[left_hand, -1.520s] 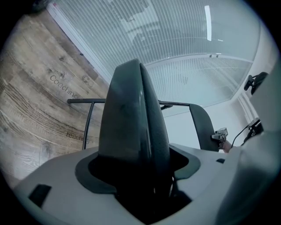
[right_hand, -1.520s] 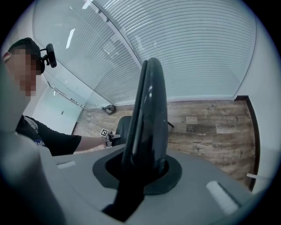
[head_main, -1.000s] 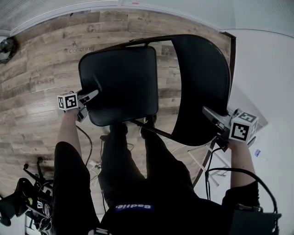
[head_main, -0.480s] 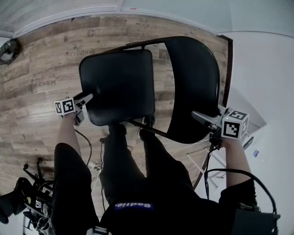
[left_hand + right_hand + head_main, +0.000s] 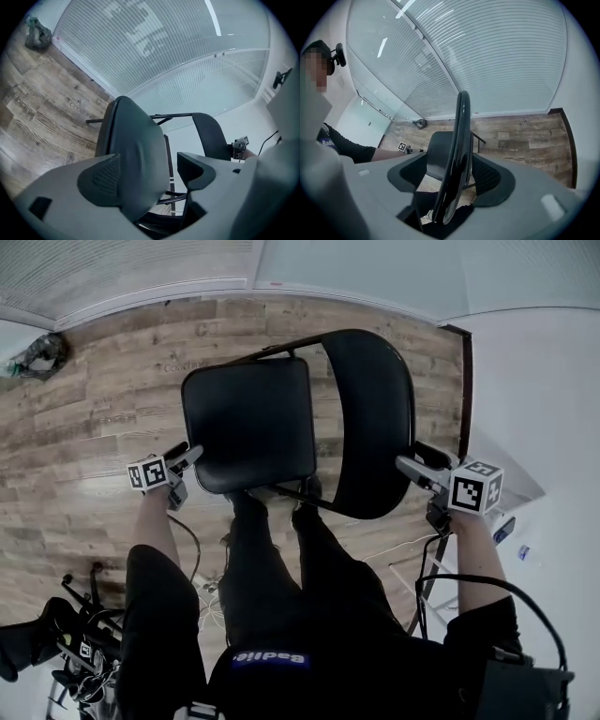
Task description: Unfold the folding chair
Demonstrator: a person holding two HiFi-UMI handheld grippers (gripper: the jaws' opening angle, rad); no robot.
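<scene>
The black folding chair stands opened on the wood floor in front of my legs, its seat (image 5: 248, 423) to the left and its backrest (image 5: 375, 418) to the right. My left gripper (image 5: 183, 465) is at the seat's near left corner. In the left gripper view the seat (image 5: 136, 159) lies against the left pad, with a clear gap to the right finger. My right gripper (image 5: 412, 465) straddles the backrest's near edge. Its jaws have just been opening, and the backrest (image 5: 457, 154) runs between the pads of the right gripper (image 5: 450, 176) without being pressed.
A glass wall with blinds closes off the far side, and a white wall (image 5: 534, 399) stands to the right. A dark bundle (image 5: 42, 352) sits in the far left corner. Cables and gear (image 5: 80, 643) lie at the lower left, and a thin metal frame (image 5: 427, 587) at the lower right.
The right jaws were closed on the backrest's edge and now stand wide around it. Both grippers have come up, the left one more. The chair now looks smaller and farther away.
</scene>
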